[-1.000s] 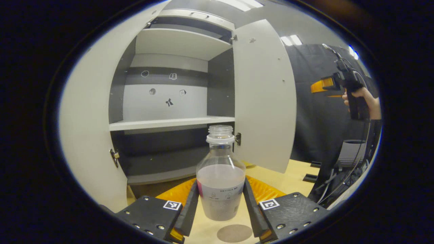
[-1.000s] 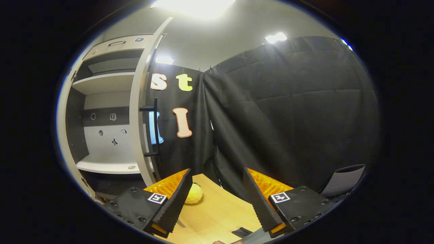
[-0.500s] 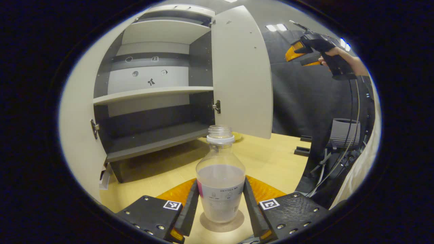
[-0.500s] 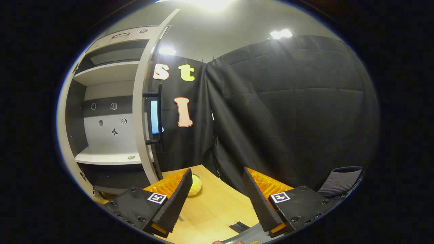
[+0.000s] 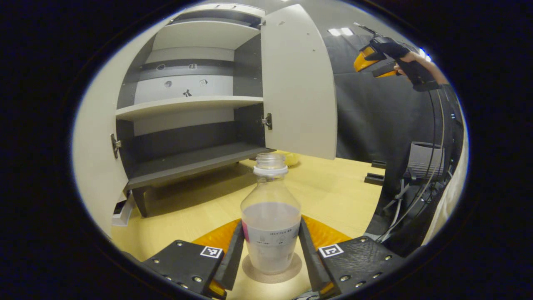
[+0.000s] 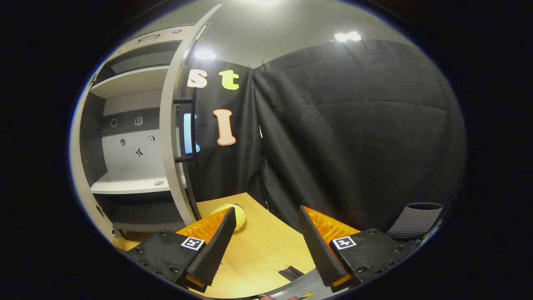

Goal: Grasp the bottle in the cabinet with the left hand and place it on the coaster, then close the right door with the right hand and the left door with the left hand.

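Compared with a second ago, when the bottle (image 5: 270, 216) hung above the table with the coaster (image 5: 272, 268) lying ahead of it, we now see its base seated on that round brown disc on the wooden table (image 5: 333, 196); we judge the placing step all but done, with release outstanding. The left gripper (image 5: 270, 254) has both fingers pressed against the bottle's lower body. The right gripper (image 6: 266, 237) stands wide apart and empty, raised near the right door (image 6: 170, 125); in the left gripper view we see it aloft beyond that door. Both cabinet (image 5: 187, 104) doors are open.
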`<action>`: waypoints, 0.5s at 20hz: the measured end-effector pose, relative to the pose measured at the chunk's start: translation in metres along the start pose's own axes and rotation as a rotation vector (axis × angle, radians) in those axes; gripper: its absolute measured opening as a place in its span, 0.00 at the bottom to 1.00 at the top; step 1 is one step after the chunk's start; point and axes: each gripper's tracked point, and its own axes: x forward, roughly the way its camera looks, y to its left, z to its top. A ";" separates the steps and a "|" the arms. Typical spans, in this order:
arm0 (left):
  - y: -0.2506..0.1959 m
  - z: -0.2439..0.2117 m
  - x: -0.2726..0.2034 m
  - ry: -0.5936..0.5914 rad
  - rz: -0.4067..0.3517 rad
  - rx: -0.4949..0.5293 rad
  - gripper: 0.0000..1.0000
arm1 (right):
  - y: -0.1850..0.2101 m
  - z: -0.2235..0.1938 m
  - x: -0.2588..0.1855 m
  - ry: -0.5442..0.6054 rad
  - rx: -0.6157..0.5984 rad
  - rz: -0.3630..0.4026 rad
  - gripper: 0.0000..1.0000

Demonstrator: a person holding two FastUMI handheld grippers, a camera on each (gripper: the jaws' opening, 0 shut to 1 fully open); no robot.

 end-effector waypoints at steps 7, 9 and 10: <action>0.006 -0.019 -0.016 0.051 0.010 -0.009 0.74 | 0.000 -0.011 0.002 0.015 0.003 -0.001 0.95; 0.008 -0.018 -0.017 0.058 0.016 -0.005 0.89 | 0.000 -0.013 0.004 0.021 0.004 -0.001 0.95; 0.008 -0.017 -0.020 0.061 0.020 -0.002 0.97 | 0.000 -0.014 0.005 0.021 0.003 -0.001 0.92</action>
